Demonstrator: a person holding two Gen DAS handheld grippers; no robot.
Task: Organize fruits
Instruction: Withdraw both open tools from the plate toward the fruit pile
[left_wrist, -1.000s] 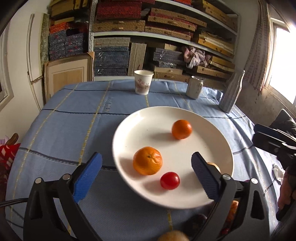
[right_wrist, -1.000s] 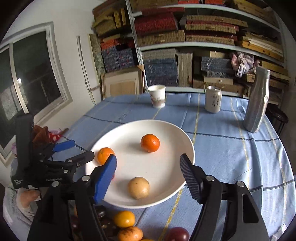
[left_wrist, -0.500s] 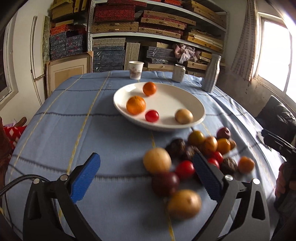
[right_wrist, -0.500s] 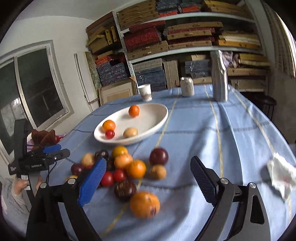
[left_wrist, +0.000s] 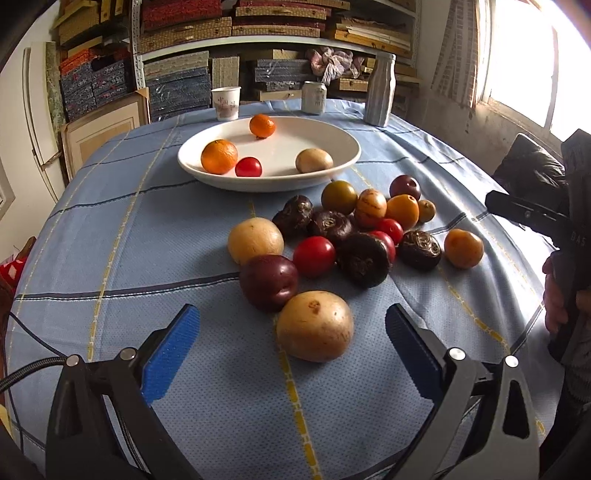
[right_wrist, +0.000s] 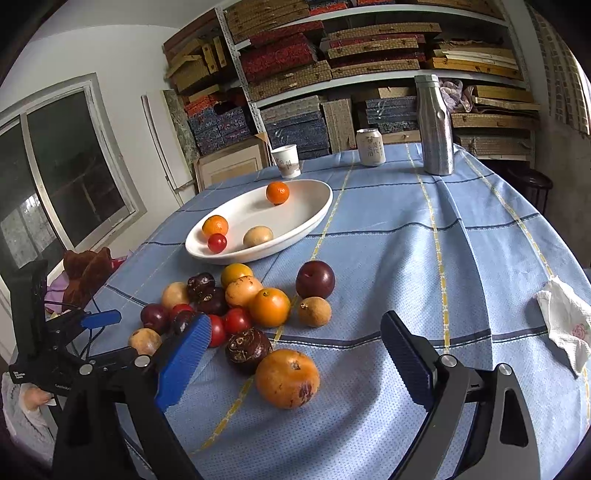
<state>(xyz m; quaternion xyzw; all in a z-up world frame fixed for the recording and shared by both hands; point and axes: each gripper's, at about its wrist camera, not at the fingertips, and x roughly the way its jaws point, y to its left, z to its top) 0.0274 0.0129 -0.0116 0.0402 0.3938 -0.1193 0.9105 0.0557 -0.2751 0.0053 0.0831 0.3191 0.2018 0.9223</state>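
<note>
Fruits are lying in a loose heap on the blue checked tablecloth (left_wrist: 110, 229), on the near side of the white plate (left_wrist: 347, 147), which is already holding two oranges, a small red tomato and a tan fruit. Going from the left, the left gripper (left_wrist: 291, 347) is hovering low over the cloth with its blue pads spread wide and nothing between them; a tan round fruit (left_wrist: 314, 325) is sitting straight ahead of the gap, a little right of its middle and touching neither pad. A dark red plum (left_wrist: 268, 281) is resting just behind it, so a straight push forward would probably nudge the pair. The fruit is nearly round, so no axis is favouring one grip angle. Farther right, the right gripper (right_wrist: 295, 354) is likewise holding its jaws wide apart and gripping nothing; an orange fruit with a bruised patch (right_wrist: 287, 378) is lying directly between and just ahead of its fingertips, with a dark wrinkled fruit (right_wrist: 248, 350) touching its far-left side. Each hand is nearest to its own end of the heap, and the plate is lying beyond the pile from both.
</note>
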